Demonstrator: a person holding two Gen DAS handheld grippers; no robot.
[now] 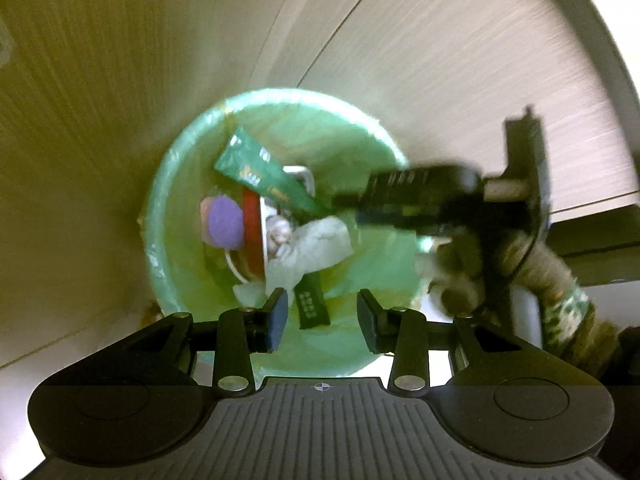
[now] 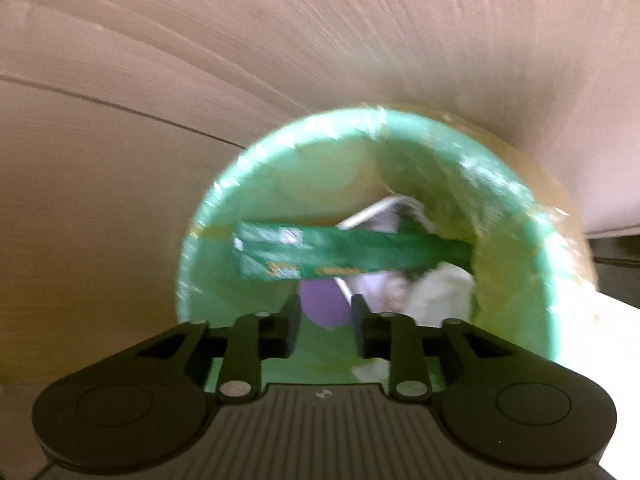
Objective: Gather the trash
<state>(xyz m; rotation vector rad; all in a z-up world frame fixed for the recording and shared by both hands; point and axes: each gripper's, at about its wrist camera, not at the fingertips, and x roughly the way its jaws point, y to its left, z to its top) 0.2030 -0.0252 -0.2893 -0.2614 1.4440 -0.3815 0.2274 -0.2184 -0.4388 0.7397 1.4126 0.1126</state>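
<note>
A bin [image 1: 180, 184] lined with a green bag is seen from above in both wrist views, standing on a pale wooden floor [image 1: 440, 60]. Inside it lie a long green wrapper [image 1: 264, 176], a purple ball-like thing [image 1: 226, 220], a red-rimmed cup [image 1: 252, 236], some crumpled white paper [image 1: 316, 244] and a small dark packet [image 1: 312, 304]. The left gripper [image 1: 322, 314] is held over the bin's mouth with its jaws apart and nothing between them. The right gripper [image 2: 326, 320] is also poised above the bin, its jaws parted by a narrower gap with nothing clamped; in its own view the green wrapper is seen lying across the bin's inside, apart from the pads. The dropping-in step is judged to be just finished, the wrapper having been let go into the bin. The pictures are blurred, so fine detail of the contents cannot be made out. Next, both tools would need to be drawn clear of the rim and turned toward whatever rubbish remains outside; none is visible here, so a search of the surroundings is called for first.
</note>
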